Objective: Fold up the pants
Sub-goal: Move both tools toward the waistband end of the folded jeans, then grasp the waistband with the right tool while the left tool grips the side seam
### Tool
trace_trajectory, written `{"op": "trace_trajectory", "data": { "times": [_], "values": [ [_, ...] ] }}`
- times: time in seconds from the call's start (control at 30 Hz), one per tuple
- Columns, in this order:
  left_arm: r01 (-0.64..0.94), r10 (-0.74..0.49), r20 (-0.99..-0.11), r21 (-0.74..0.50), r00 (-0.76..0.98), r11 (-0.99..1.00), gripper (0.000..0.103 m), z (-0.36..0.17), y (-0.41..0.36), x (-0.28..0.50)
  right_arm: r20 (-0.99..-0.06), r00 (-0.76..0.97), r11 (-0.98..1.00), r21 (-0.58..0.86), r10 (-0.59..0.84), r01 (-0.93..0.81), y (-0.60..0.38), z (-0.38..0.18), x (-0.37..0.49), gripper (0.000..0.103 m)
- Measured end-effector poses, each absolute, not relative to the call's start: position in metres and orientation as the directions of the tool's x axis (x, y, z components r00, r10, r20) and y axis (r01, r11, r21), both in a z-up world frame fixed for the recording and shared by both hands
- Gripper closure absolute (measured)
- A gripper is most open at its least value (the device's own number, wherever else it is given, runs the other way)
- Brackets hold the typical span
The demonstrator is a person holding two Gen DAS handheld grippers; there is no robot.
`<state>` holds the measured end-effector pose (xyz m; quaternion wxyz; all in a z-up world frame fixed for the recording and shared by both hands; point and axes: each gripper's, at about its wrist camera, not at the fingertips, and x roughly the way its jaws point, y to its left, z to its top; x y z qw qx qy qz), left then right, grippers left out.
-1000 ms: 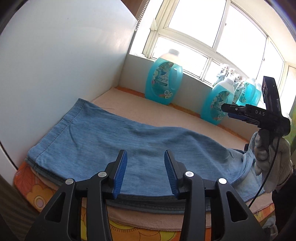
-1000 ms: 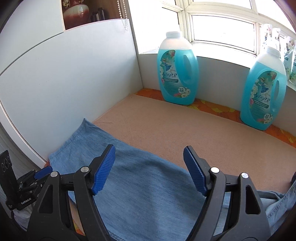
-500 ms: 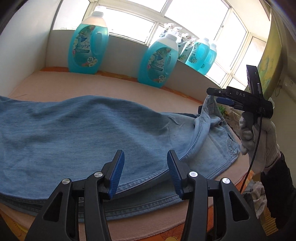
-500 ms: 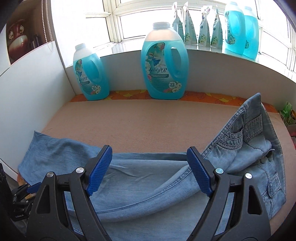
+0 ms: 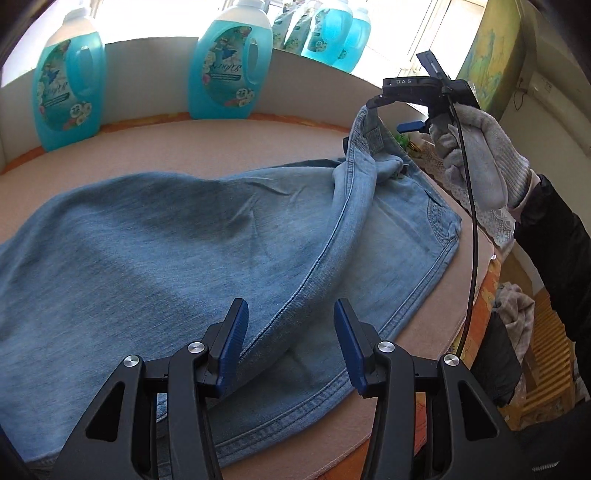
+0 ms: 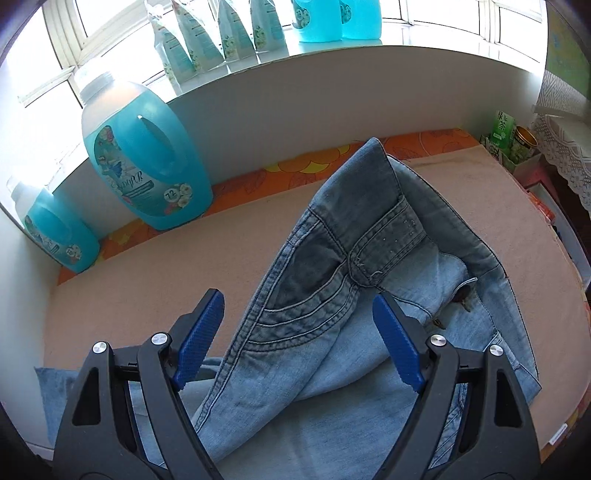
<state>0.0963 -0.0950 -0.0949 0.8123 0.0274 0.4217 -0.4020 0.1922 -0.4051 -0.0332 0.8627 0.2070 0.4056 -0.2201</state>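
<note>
Light blue jeans [image 5: 155, 243] lie across a beige pad [image 5: 207, 144], legs to the left and waist to the right. The waistband end [image 6: 369, 229] is bunched and stands up in a ridge. My left gripper [image 5: 288, 343] is open and empty, just above the jeans' near seam. My right gripper [image 6: 299, 339] is open and empty, its blue pads either side of the raised waistband and pocket, not touching it. In the left wrist view the right gripper [image 5: 399, 110] hovers over the raised waistband [image 5: 369, 125], held by a gloved hand.
Two large blue detergent bottles [image 5: 66, 88] [image 5: 229, 62] stand at the back of the pad against a low white wall. More bottles and pouches [image 6: 221, 33] line the window sill. Small boxes and a tin [image 6: 513, 140] sit off the pad's right end.
Both grippers have swung right, from the leg end toward the waist. The right gripper now straddles the raised waistband. Both stay open.
</note>
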Motion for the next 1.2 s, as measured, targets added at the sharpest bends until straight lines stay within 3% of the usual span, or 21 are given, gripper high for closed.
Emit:
{"op": "trace_trajectory", "data": {
  "times": [0.27,0.53,0.6,0.73,0.8,0.87,1.0,1.2],
  "values": [
    [0.698,-0.618,-0.723,-0.268,0.310,0.664,0.056,-0.099,-0.098,0.097,-0.828,0.451,0.796,0.010,-0.332,0.605,-0.404,-0.048,0.250,0.018],
    [0.720,-0.592,-0.745,-0.224,0.308,0.656,0.056,-0.106,-0.105,0.097,-0.847,0.377,0.754,-0.043,-0.376,0.656,-0.428,-0.064,0.250,0.020],
    [0.721,-0.587,-0.748,-0.218,0.310,0.658,0.056,-0.108,-0.105,0.098,-0.855,0.384,0.758,-0.017,-0.349,0.652,-0.434,-0.066,0.245,0.030],
    [0.721,-0.577,-0.751,-0.200,0.321,0.663,0.058,-0.109,-0.106,0.096,-0.861,0.408,0.767,0.035,-0.302,0.640,-0.441,-0.064,0.233,0.059],
    [0.719,-0.573,-0.752,-0.196,0.327,0.667,0.068,-0.109,-0.106,0.097,-0.859,0.429,0.769,0.068,-0.279,0.636,-0.442,-0.061,0.224,0.067],
    [0.718,-0.577,-0.748,-0.200,0.327,0.667,0.078,-0.108,-0.102,0.098,-0.858,0.449,0.773,0.103,-0.250,0.626,-0.443,-0.058,0.213,0.083],
    [0.712,-0.570,-0.744,-0.185,0.348,0.677,0.092,-0.106,-0.096,0.098,-0.836,0.513,0.765,0.198,-0.195,0.613,-0.450,-0.048,0.184,0.088],
    [0.720,-0.567,-0.726,-0.145,0.389,0.679,0.097,-0.102,-0.094,0.088,-0.765,0.620,0.753,0.302,-0.174,0.585,-0.447,-0.037,0.115,0.091]
  ]
}}
